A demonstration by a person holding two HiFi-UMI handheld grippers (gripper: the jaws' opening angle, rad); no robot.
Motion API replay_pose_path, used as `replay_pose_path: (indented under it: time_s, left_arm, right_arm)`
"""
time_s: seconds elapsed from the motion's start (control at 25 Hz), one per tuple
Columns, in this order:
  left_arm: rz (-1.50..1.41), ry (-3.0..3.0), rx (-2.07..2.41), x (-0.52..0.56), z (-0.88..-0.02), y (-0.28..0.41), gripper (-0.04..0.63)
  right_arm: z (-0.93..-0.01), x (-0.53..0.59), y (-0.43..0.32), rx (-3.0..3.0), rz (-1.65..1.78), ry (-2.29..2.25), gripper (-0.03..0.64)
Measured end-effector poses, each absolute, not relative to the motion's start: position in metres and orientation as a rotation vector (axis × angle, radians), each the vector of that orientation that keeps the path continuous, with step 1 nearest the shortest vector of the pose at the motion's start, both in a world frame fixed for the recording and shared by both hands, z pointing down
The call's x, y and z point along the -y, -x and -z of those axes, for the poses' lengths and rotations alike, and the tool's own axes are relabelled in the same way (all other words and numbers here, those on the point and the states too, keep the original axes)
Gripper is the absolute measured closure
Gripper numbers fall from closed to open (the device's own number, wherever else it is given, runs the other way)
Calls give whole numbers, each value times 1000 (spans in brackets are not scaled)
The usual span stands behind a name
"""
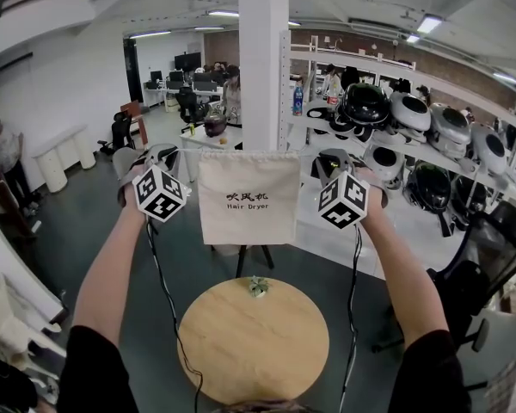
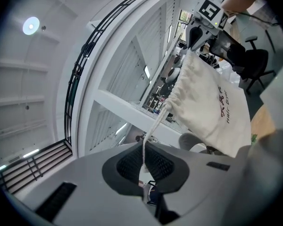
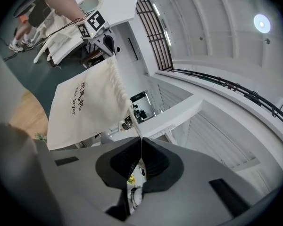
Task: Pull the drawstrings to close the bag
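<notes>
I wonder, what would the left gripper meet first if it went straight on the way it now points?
Most likely the cloth bag. The left gripper is shut on the drawstring, which runs taut ahead to the bag's gathered corner. Depth is hard to judge, so it might pass just beside that corner.

The person wears a black short-sleeved top, its sleeves (image 1: 93, 364) ending above the elbows and leaving the forearms bare. The left gripper (image 2: 144, 145) and the right gripper (image 3: 140, 141) are smooth light-grey moulded shells, each with black ribbed pads (image 2: 127, 166) set into a rounded hollow at the jaws. Each carries a white cube (image 1: 161, 193) printed with black square markers, and a thin black cable (image 1: 166, 304) hangs from each.
</notes>
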State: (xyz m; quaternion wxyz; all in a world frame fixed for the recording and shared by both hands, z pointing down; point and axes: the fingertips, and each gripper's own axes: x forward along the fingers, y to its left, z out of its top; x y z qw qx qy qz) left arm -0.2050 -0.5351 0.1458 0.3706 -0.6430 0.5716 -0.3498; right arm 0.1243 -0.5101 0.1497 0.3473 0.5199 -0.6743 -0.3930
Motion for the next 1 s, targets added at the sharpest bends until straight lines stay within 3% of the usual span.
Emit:
replay_pose_path:
  time_s: [1.0]
  left_arm:
    - [868, 1676, -1512, 536, -143, 227, 575]
  right_arm:
    - [-147, 514, -128, 1818, 957, -1377, 609]
